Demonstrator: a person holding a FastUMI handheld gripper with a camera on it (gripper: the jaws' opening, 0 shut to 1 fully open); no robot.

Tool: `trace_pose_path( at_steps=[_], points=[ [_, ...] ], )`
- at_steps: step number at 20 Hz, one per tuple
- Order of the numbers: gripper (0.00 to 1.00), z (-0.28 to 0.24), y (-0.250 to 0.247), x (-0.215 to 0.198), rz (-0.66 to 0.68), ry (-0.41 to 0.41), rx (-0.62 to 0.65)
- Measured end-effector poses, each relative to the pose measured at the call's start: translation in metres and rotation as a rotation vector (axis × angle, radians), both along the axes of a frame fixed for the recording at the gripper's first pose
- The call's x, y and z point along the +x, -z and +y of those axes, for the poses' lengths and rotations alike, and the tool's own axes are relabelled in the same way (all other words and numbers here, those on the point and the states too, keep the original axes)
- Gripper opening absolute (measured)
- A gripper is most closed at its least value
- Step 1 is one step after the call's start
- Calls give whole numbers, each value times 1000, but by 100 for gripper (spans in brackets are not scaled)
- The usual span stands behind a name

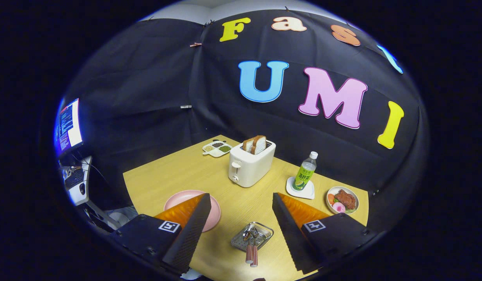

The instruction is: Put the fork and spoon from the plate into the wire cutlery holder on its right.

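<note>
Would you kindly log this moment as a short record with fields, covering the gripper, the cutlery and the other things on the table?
gripper: gripper open, fingers wide apart, holding nothing
cutlery: fork and spoon both in the wire cutlery holder, handles sticking out toward the gripper
holder position: between the fingers, right of the pink plate
plate: no cutlery seen on the visible part; partly hidden behind one finger
beyond fingers: white toaster with bread slices, green bottle on a white coaster, food dish, condiment tray
surface: wooden table

The gripper (241,212) hangs spread wide, holding nothing, above the wooden desk (178,171); between its fingers stands the wire cutlery holder (260,232), holding the fork and spoon (252,249), near the desk's front edge.
</note>
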State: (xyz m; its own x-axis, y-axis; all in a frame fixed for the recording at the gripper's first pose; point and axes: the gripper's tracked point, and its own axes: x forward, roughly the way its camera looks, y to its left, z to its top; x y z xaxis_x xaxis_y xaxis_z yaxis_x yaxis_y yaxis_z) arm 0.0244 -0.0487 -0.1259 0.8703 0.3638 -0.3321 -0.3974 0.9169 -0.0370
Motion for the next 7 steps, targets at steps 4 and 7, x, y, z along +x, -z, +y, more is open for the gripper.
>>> trace_pose_path(
  at_steps=[4,7],
  points=[
    [98,-4,-3,6,-4,26,22],
    [98,-9,-1,9,1,35,30]
  ],
)
